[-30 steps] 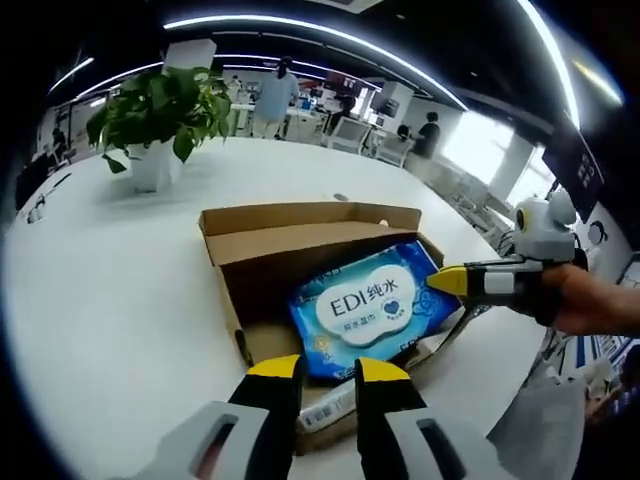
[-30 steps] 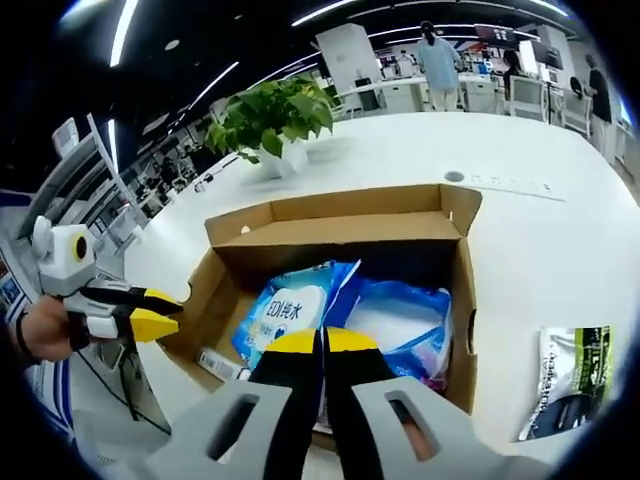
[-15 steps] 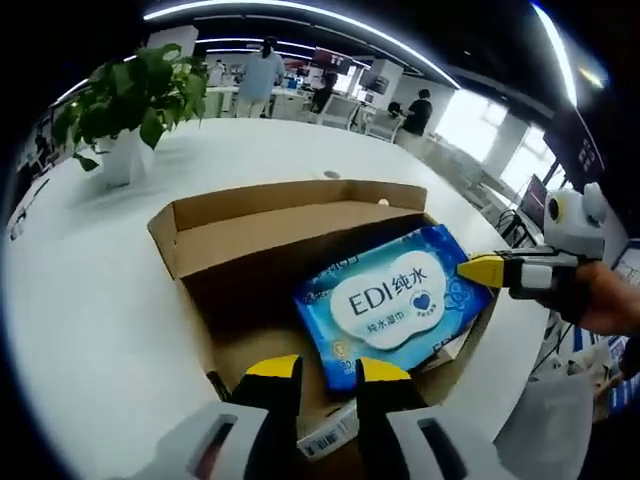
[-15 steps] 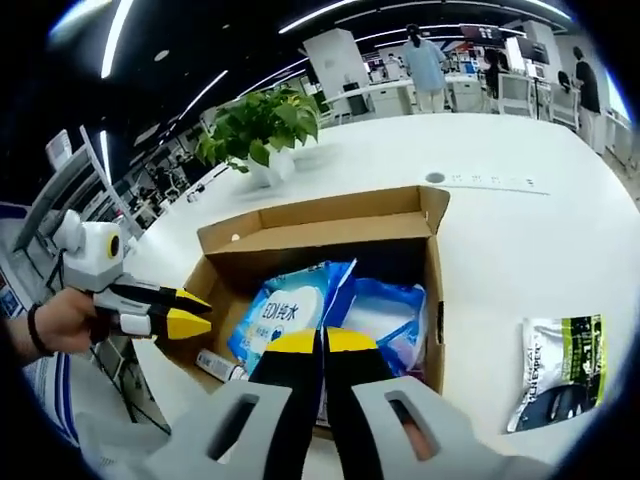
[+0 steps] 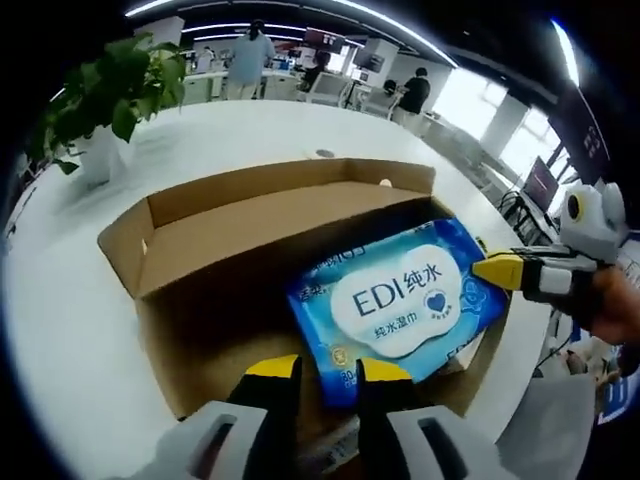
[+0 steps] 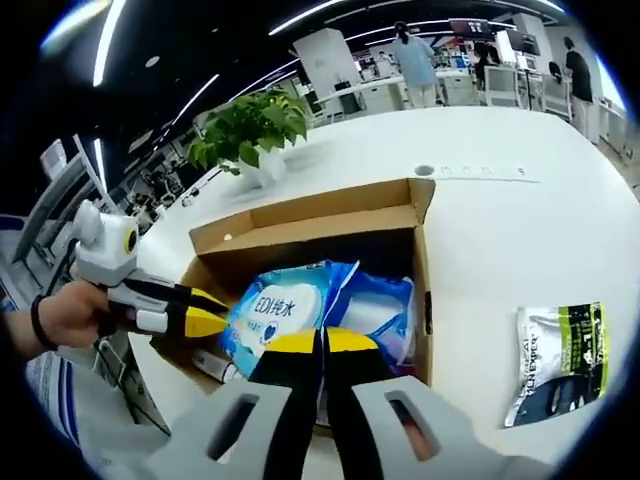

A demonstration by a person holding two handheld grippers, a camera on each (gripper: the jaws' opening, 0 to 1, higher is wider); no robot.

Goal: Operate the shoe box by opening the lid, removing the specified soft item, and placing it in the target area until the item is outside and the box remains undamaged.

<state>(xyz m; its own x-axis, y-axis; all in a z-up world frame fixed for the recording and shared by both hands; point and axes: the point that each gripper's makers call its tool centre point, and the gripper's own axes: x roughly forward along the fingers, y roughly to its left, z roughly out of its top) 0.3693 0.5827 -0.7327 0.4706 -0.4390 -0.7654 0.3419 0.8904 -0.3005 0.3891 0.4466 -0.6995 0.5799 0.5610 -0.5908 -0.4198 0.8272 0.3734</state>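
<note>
An open cardboard shoe box point(image 5: 250, 215) point(image 6: 310, 215) sits on the white table. A blue wet-wipes pack point(image 5: 400, 300) point(image 6: 280, 310) lies tilted in it, its right edge over the box wall. My right gripper point(image 6: 320, 340) is shut, its jaws together on that edge of the pack. In the left gripper view it point(image 5: 478, 270) comes in from the right, held by a hand. My left gripper point(image 5: 328, 368) hovers over the box's near side, with a gap between its jaws and nothing in them. The right gripper view shows it point(image 6: 210, 312) beside the pack's left end.
A second pale blue-and-white pack point(image 6: 380, 310) lies in the box next to the wipes. A silver and green pouch point(image 6: 555, 360) lies on the table right of the box. A potted plant point(image 5: 100, 90) point(image 6: 250, 125) stands behind it. People and desks fill the background.
My left gripper has moved forward and lower over the box, closing in on the pack's left end. The wipes pack now sits higher against the box's right wall, the right gripper still on it.
</note>
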